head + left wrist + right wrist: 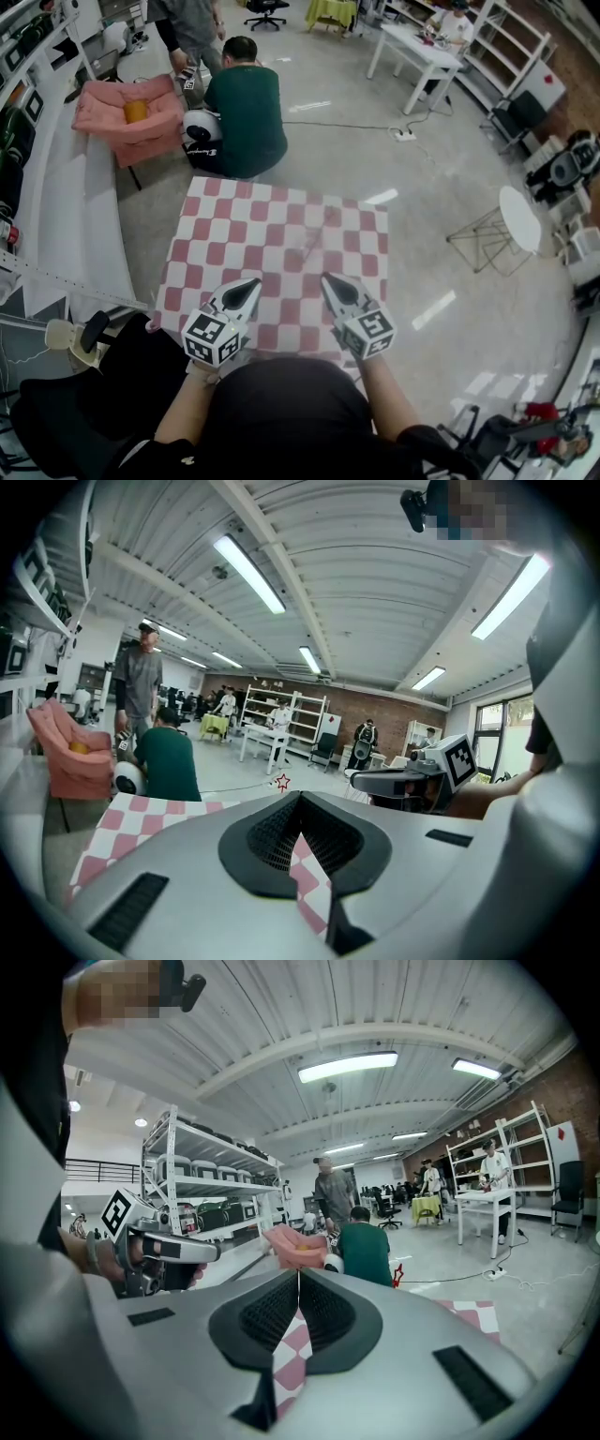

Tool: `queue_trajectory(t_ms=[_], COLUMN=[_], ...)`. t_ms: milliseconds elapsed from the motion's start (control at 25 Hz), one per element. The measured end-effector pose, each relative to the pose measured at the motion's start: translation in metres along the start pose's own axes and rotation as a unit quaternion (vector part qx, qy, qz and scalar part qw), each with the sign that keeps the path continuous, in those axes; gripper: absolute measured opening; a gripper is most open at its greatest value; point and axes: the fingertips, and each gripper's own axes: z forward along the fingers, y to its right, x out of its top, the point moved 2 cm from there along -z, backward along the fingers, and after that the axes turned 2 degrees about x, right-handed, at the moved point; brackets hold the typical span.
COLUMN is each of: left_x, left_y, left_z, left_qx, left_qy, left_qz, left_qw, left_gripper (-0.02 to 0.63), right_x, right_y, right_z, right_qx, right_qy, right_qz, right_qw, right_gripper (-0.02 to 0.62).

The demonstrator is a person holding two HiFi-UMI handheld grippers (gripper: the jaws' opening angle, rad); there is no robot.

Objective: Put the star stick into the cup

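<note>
A table with a red-and-white checked cloth [281, 225] lies in front of me. A small red star outline [281, 782] shows over the table's far part in the left gripper view, and as a red star [397, 1272] in the right gripper view. In the head view only a faint slim shape [307, 246] marks mid-cloth. I cannot make out a cup. My left gripper [255, 281] and right gripper [326, 277] hover side by side over the near edge. Both are shut, with nothing between the jaws. The star is well ahead of both.
A person in a green top [244, 108] crouches just beyond the table's far edge, and another person [192, 28] stands behind. A pink armchair [131, 112] is at the far left. A round white side table [520, 217] and a wire chair [487, 239] stand to the right.
</note>
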Motion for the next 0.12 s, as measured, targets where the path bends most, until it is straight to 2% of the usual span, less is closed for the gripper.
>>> queue_trajectory(t_ms=[120], left_x=[0.0015], left_y=[-0.0037], left_z=[0.0006], left_qx=[0.003], left_qy=[0.001], left_qz=[-0.003], left_qw=[1.0], left_gripper=[0.041], right_x=[0.0027], right_y=[-0.0002], right_z=[0.0041], right_qx=[0.002], right_qy=[0.002], right_qz=[0.001], right_qw=[1.0], right_gripper=[0.018])
